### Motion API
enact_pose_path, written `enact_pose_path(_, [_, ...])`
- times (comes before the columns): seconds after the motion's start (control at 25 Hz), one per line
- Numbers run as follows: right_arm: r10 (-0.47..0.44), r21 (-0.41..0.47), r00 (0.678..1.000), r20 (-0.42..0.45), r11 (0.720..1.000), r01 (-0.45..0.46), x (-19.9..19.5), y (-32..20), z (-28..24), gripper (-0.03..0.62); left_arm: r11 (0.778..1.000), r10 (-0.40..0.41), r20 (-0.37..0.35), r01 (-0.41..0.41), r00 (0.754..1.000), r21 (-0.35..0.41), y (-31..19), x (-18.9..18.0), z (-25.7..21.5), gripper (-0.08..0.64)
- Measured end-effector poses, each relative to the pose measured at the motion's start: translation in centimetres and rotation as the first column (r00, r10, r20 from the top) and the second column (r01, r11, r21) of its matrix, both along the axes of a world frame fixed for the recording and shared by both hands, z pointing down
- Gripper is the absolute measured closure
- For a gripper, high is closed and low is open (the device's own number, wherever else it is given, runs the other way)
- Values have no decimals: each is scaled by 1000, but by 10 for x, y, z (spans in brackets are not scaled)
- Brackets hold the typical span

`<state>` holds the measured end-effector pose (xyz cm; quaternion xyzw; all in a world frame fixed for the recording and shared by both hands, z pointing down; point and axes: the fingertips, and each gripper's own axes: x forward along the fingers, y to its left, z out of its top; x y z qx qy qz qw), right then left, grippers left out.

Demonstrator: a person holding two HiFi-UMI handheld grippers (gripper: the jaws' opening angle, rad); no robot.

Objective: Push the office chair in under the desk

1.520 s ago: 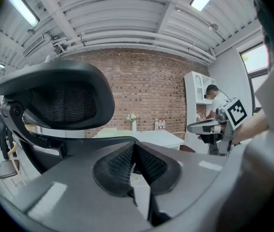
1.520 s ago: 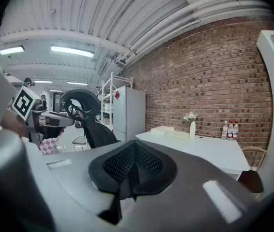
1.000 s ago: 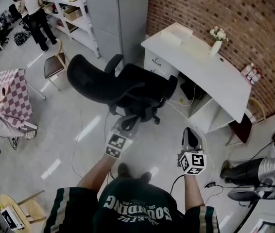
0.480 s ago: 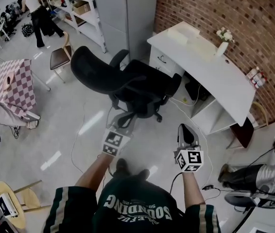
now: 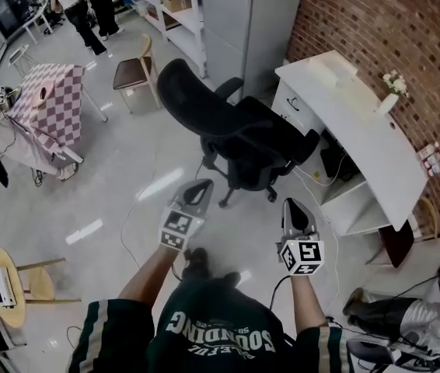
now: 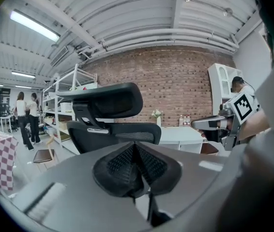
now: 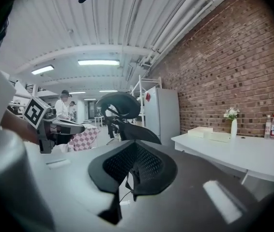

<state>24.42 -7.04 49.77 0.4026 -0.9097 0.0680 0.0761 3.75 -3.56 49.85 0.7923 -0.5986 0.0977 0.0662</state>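
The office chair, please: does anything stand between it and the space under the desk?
Nothing large stands between the office chair and the desk. However, cables trail across the mouth of the opening, and a dark object that I cannot identify sits inside it, so the chair may catch on these.

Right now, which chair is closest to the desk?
The black office chair, right beside the white desk; the brown-seated chair stands by the shelves.

We have the office chair [image 5: 243,134] at twelve o'clock, with the bench [image 5: 368,142] beside it at two o'clock, along the brick wall [image 5: 391,29]. Nearer us, short of the chair, the left hand-held gripper [image 5: 199,186] sits at eleven and the right hand-held gripper [image 5: 292,205] at one.
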Motion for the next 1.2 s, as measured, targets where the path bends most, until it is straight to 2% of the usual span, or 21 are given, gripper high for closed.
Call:
enact_pose_path(0.28, [-71, 0, 997, 9, 997, 71, -24, 2, 1, 591, 998, -70, 4, 70, 998, -11, 15, -25, 3, 549])
enact_pose_path(0.6, [-49, -9, 999, -5, 999, 49, -24, -5, 0, 591, 998, -59, -4, 58, 998, -16, -1, -38, 3, 549])
enact_pose_path(0.92, [45, -11, 999, 5, 999, -45, -51, -34, 5, 591, 999, 29, 18, -29, 999, -34, -43, -77, 13, 549])
enact_pose_path(1.2, [167, -53, 985, 30, 985, -165, -102, -58, 20, 591, 991, 135, 22, -134, 991, -25, -86, -132, 21, 549])
